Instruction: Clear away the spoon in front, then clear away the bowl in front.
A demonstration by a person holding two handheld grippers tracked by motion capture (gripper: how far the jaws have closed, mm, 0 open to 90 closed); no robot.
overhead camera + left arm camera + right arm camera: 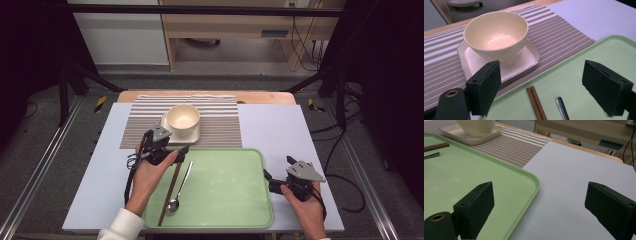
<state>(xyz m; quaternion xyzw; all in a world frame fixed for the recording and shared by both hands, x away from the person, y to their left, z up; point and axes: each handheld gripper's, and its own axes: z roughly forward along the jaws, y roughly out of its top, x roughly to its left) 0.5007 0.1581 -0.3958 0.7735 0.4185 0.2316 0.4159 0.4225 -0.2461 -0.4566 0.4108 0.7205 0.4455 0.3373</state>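
Left gripper (541, 87), jaws spread and empty, hovers over the green tray (599, 57); brown chopsticks (536, 102) and spoon (562, 108) lie just beneath it, between the jaws. Cream bowl (496, 35) sits ahead on its square plate (529, 58). Right gripper (539, 207), jaws likewise spread, straddles the tray's right edge.

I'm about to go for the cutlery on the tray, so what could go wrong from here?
1. The chopsticks and spoon lie close side by side on the green tray; the open left gripper may well catch both or nudge one away.
2. The bowl on its square plate stands just beyond the tray's rim; a forward reach could bump it.
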